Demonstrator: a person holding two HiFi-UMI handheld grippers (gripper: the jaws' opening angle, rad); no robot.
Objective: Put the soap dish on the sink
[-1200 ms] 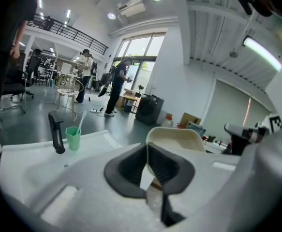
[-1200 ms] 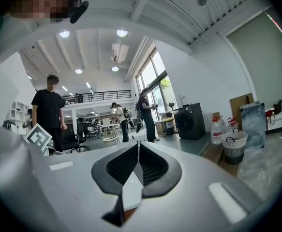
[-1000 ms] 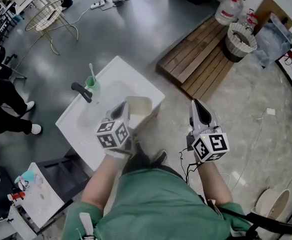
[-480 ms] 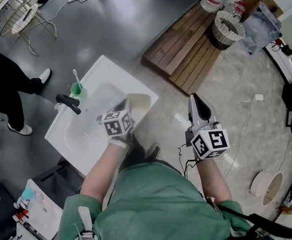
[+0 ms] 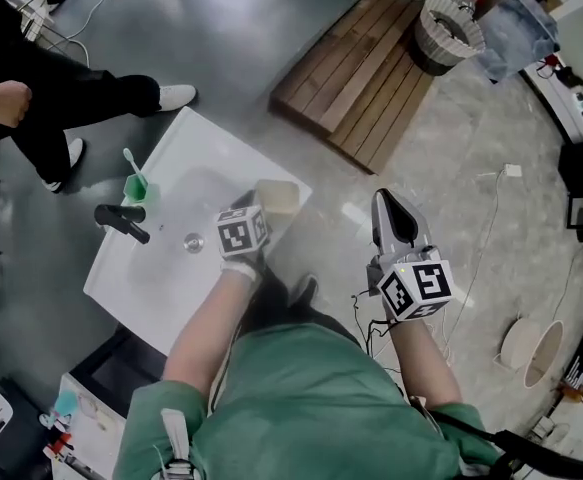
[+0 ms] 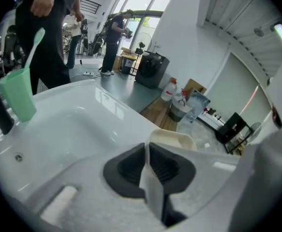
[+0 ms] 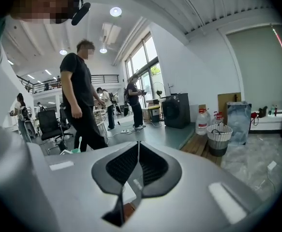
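The cream soap dish lies on the near right corner of the white sink. My left gripper is at the dish's near edge. In the left gripper view the dish sits just past the left gripper, and its thin pale rim runs between the pads. Those jaws are opening but still pinch the rim. My right gripper hangs over the floor to the right of the sink, shut, with nothing in it.
A green cup with a toothbrush and a black faucet stand at the sink's far side. A person stands close behind the sink. A wooden pallet and a basket lie beyond.
My left gripper has come down with the soap dish onto the sink's corner. The right gripper has sunk a little. A person has walked up to the sink's far side.
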